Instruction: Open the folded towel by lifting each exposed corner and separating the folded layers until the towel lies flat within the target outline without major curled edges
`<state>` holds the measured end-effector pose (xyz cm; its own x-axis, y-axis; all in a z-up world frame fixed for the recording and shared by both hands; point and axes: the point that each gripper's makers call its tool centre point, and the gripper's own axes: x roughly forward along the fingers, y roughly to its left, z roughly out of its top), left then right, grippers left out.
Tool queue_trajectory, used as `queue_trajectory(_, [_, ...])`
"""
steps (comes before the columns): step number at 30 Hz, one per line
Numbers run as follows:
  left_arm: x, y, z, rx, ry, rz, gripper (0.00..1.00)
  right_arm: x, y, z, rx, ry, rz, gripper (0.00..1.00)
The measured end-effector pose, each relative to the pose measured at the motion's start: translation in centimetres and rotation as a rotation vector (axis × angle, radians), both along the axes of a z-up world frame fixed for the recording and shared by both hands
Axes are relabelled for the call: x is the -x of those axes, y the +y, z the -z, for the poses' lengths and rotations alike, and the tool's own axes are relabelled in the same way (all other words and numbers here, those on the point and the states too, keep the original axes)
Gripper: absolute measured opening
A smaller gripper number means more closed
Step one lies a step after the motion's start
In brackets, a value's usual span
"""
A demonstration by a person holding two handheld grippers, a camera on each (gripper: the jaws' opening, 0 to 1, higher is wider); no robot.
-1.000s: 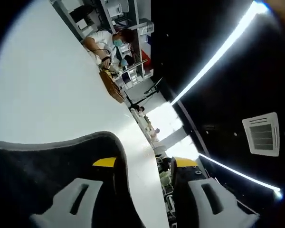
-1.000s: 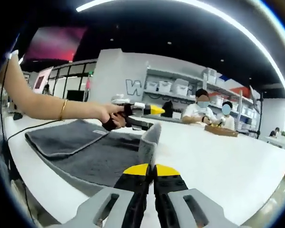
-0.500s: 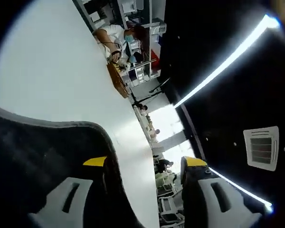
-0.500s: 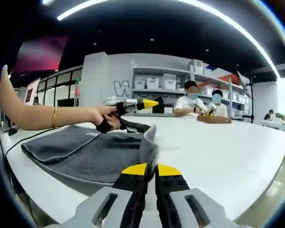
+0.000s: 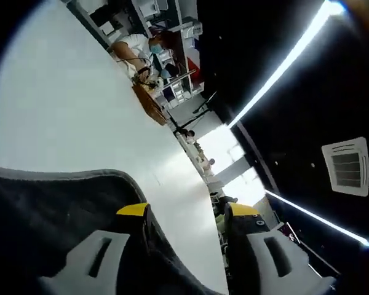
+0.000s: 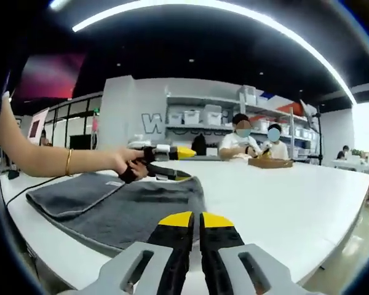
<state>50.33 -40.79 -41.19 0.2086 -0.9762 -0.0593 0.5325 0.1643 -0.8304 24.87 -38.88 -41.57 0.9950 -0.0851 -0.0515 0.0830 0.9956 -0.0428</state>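
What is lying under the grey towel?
The white table lies under the grey towel. Any target outline is covered; a folded layer lies on the towel's left part.

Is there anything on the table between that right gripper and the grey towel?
Nothing visible. The right gripper sits at the towel's near edge, with bare white table beside it.

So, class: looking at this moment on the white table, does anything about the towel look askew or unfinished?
Yes. In the right gripper view the grey towel is not flat: at its left end a layer is folded over on top. The left gripper stands open at its far edge. Nothing looks spilled or damaged on the table.
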Motion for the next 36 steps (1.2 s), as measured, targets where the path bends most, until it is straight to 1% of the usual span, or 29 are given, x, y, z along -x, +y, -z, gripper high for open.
queue_trajectory(1, [-0.1, 0.1, 0.2, -0.017, -0.023, 0.0, 0.43, -0.1, 0.2, 0.1, 0.012, 0.006, -0.005, 0.0])
queue_trajectory(3, [-0.4, 0.4, 0.5, -0.043, -0.051, -0.012, 0.38, -0.3, 0.4, 0.2, 0.033, 0.016, -0.011, 0.0])
queue_trajectory(6, [-1.0, 0.7, 0.9, -0.078, -0.099, -0.017, 0.26, -0.5, 0.6, 0.5, 0.058, 0.03, -0.013, 0.0])
queue_trajectory(7, [-1.5, 1.1, 1.6, -0.142, -0.164, -0.014, 0.23, -0.6, 0.5, 0.8, 0.091, 0.052, -0.008, 0.0])
queue_trajectory(8, [-2.2, 1.5, 2.5, -0.21, -0.21, -0.026, 0.21, -0.7, 0.2, 1.0, 0.114, 0.068, -0.004, 0.0])
queue_trajectory(9, [-2.1, 1.8, 2.9, -0.238, -0.229, -0.033, 0.2, -0.7, 0.0, 1.2, 0.158, 0.089, 0.006, 0.0])
queue_trajectory(10, [-1.6, 1.9, 3.0, -0.238, -0.243, -0.033, 0.19, -0.7, -0.4, 1.4, 0.236, 0.128, 0.025, 0.0])
queue_trajectory(12, [-1.5, 2.0, 3.4, -0.256, -0.253, -0.025, 0.14, -0.9, -0.4, 1.5, 0.353, 0.167, 0.038, 0.0])
queue_trajectory(14, [-1.6, 2.1, 3.6, -0.279, -0.286, -0.033, 0.1, -1.4, 0.0, 1.6, 0.387, 0.181, 0.025, 0.0])
queue_trajectory(15, [-1.8, 2.1, 3.7, -0.294, -0.307, -0.044, 0.09, -1.6, 0.2, 1.7, 0.385, 0.18, 0.02, 0.0])
queue_trajectory(16, [-1.9, 2.1, 3.7, -0.309, -0.344, -0.047, 0.07, -1.9, 0.2, 1.8, 0.395, 0.184, 0.013, 0.0])
queue_trajectory(17, [-2.1, 2.2, 3.7, -0.338, -0.391, -0.062, 0.06, -2.1, 0.3, 2.0, 0.399, 0.188, 0.007, 0.0])
queue_trajectory(18, [-2.4, 2.4, 3.6, -0.366, -0.459, -0.074, 0.04, -2.3, 0.3, 2.2, 0.402, 0.194, -0.002, 0.0])
queue_trajectory(19, [-3.3, 2.3, 3.7, -0.396, -0.525, -0.09, 0.0, -2.6, 0.4, 2.5, 0.396, 0.202, -0.014, 0.0])
queue_trajectory(20, [-3.3, 2.2, 3.8, -0.408, -0.529, -0.089, 0.01, -2.7, 0.3, 2.9, 0.389, 0.209, -0.022, 0.0])
queue_trajectory(22, [-3.0, 1.7, 3.9, -0.392, -0.509, -0.081, 0.0, -2.8, -0.1, 3.7, 0.387, 0.233, -0.027, 0.0])
queue_trajectory(24, [-3.3, 1.5, 3.9, -0.385, -0.507, -0.071, 0.0, -2.6, -0.5, 4.3, 0.387, 0.252, -0.024, 0.0])
queue_trajectory(27, [-4.3, 1.4, 4.3, -0.407, -0.532, -0.076, 0.0, -2.1, -1.2, 4.8, 0.36, 0.265, -0.018, 0.0])
queue_trajectory(31, [-5.1, 1.2, 4.2, -0.388, -0.513, -0.087, 0.0, -1.8, -1.9, 5.3, 0.348, 0.276, -0.01, 0.0])
queue_trajectory(32, [-5.1, 1.1, 4.1, -0.386, -0.517, -0.089, 0.0, -1.8, -2.0, 5.4, 0.348, 0.277, -0.007, 0.0])
queue_trajectory(33, [-5.3, 1.1, 3.9, -0.387, -0.54, -0.097, 0.0, -1.8, -2.2, 5.5, 0.344, 0.281, -0.006, 0.0])
queue_trajectory(34, [-5.4, 1.0, 3.8, -0.386, -0.55, -0.098, 0.0, -1.8, -2.3, 5.7, 0.336, 0.284, -0.005, 0.0])
queue_trajectory(36, [-5.5, 0.7, 3.7, -0.374, -0.543, -0.096, 0.0, -1.8, -2.4, 6.0, 0.328, 0.288, -0.006, 0.0])
